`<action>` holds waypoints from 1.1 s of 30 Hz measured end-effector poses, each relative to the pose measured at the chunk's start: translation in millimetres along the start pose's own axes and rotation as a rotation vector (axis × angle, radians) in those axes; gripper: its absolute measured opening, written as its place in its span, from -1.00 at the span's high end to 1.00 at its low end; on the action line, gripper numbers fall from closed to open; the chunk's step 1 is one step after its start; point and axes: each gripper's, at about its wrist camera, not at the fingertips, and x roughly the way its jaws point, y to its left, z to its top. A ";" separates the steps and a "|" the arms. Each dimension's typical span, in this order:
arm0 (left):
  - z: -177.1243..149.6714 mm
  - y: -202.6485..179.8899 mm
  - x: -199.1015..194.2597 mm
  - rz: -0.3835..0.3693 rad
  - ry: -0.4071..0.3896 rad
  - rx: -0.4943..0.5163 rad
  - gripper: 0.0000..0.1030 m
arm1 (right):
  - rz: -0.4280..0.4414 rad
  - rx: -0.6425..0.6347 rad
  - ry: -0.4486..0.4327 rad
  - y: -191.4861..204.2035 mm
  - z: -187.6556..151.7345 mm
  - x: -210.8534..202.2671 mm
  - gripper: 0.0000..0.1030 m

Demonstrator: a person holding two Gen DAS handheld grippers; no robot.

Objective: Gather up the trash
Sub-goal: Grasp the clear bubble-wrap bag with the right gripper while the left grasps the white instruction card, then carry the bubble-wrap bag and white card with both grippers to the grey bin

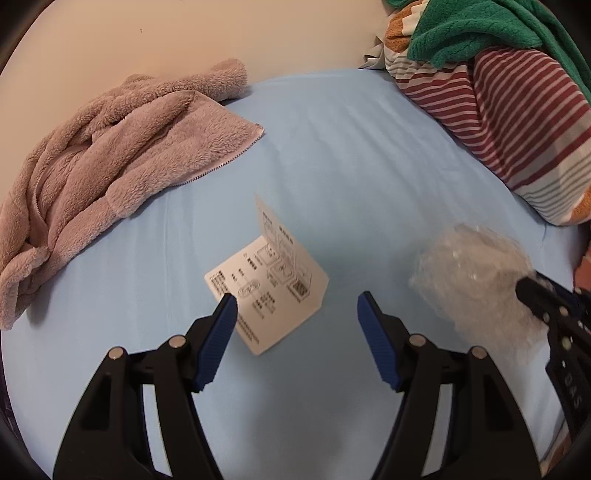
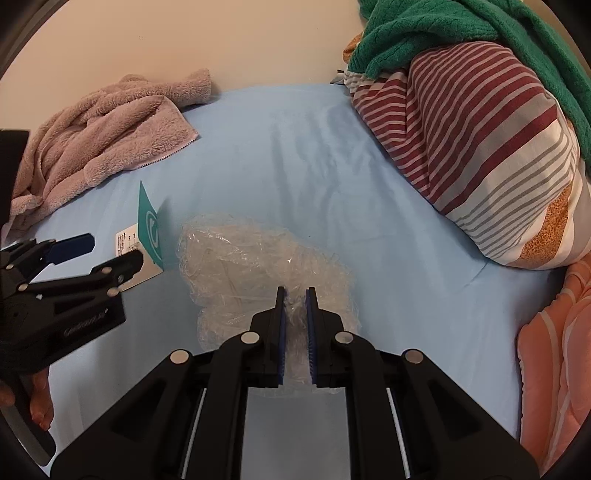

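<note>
Right now my right tongs (image 2: 295,291) are clamped on the crumpled clear plastic wrap (image 2: 258,266), the blue pads pinching a fold at its near edge so the light, springy bundle cannot slip; most of the wad bulges out beyond the tips over the blue bed sheet (image 2: 332,166), near the bed's middle. From the left wrist view the same wrap (image 1: 469,273) sits to the right, with the right tongs (image 1: 524,286) biting in from the near right. My left tongs (image 1: 297,301) stand apart with nothing between them, poised just over the folded paper leaflet (image 1: 273,280), which lies on the sheet half-open, one flap tilted up. I judge I keep those jaws wide because the leaflet is flat and thin, so I need to straddle an edge or that raised flap to catch it. In the right wrist view the leaflet (image 2: 147,236) shows a teal cover, close beside my left tongs (image 2: 110,251). Off to the far left lies a fleecy grey jacket (image 1: 110,162), and to the far right a striped duvet (image 1: 517,122) under a green towel (image 1: 480,29); I take these for bedding and clothing, not trash.
</note>
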 end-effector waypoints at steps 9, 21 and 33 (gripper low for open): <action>11.5 2.0 46.4 0.039 0.090 -0.020 0.57 | 0.003 0.018 0.020 1.3 6.3 20.4 0.83; 12.7 5.5 2.9 0.046 0.020 0.027 0.98 | 0.042 0.037 0.031 10.5 22.4 28.2 0.83; -30.8 35.2 -64.4 0.018 0.025 -0.026 0.99 | 0.074 -0.007 0.028 40.6 22.0 -16.8 0.83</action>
